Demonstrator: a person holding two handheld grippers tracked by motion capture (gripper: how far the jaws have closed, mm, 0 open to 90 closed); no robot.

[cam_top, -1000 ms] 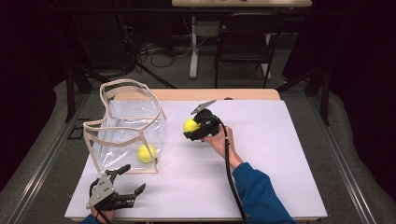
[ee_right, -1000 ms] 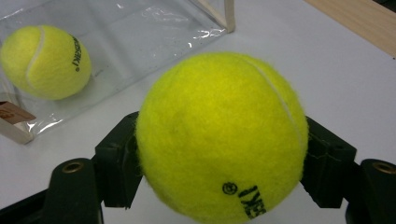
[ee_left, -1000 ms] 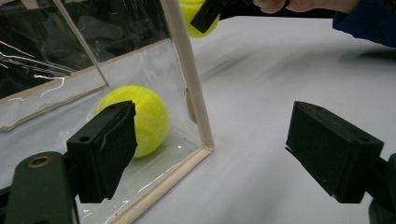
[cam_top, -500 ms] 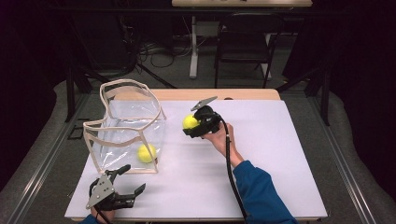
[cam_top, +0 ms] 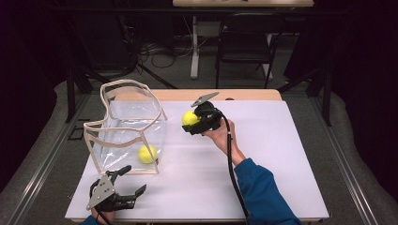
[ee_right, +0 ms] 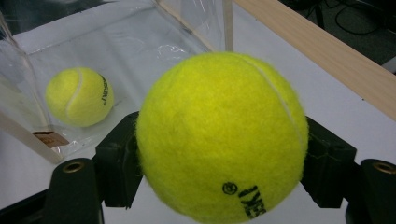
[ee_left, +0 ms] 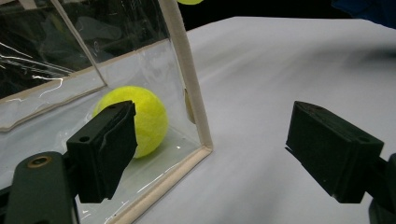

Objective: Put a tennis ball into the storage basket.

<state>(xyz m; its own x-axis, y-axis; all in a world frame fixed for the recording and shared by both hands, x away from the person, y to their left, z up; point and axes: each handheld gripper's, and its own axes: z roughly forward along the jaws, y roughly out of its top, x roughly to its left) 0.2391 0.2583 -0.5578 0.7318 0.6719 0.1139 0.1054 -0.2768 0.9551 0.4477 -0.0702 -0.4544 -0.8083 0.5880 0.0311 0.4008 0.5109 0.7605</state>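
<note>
Right hand-held gripper (cam_top: 191, 123) is clamped on a tennis ball (cam_top: 189, 117), held above the worktop (cam_top: 281, 154) just right of the clear bag (cam_top: 126, 129); bag mouth lies left of the ball and a bit lower. Ball: fuzzy yellow, black print. Left hand-held gripper (cam_top: 133, 180) sits open near the bag's front corner. Second tennis ball (cam_top: 147, 153) is already inside.

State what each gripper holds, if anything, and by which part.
The right gripper clamps a tennis ball across its middle, one jaw on each side. The left gripper stands open and holds nothing.
</note>
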